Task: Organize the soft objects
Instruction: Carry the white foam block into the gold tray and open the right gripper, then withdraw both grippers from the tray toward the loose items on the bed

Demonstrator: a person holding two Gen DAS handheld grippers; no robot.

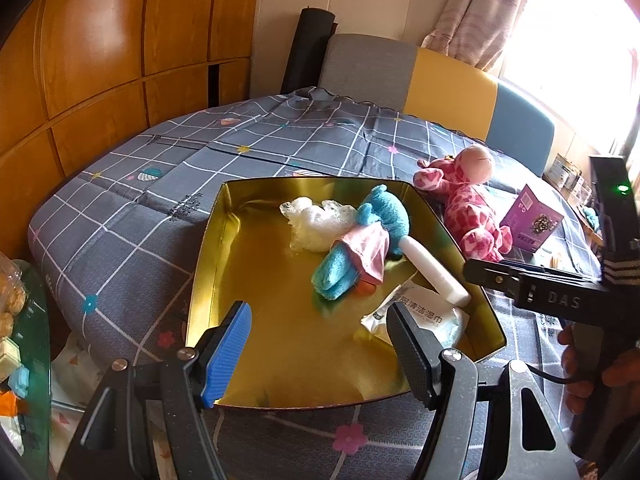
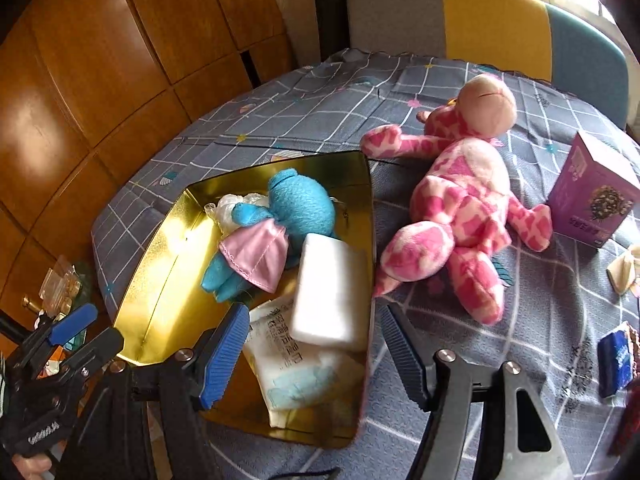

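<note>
- From my seat, both sets of fingers stand partly open with nothing between them: the left gripper (image 1: 320, 354) hangs over the near end of the gold tin tray (image 1: 208, 280), and the right gripper (image 2: 316, 356) straddles the tray's near right wall.
- The tray sits on a bed under a grey checked sheet (image 1: 132, 184). In it lie a blue plush doll in a pink dress (image 2: 264, 240), a crumpled clear plastic bag (image 1: 316, 220) at the far end, a white foam block (image 2: 332, 288) and a wet-wipes pack (image 2: 288, 364) under the block.
- The pink spotted plush giraffe (image 2: 460, 216) is not in yet; it sprawls on the sheet just right of the tray, one leg near the wall. I judge it the next soft thing to bring in.
- Risk: the right fingers are close to the tray wall, so a swing towards the giraffe could knock the light tray and slide it on the sheet.
- Risk: the giraffe is bulky and floppy; a pinch on one limb may let it swing and drag across the purple box (image 2: 592, 196) just beside its far leg, tipping it.
- Risk: the tray's right half is crowded; dropped there, the giraffe may perch on the foam block and roll out.
- The left gripper is near the right one's path, so I'd watch for a clash.
</note>
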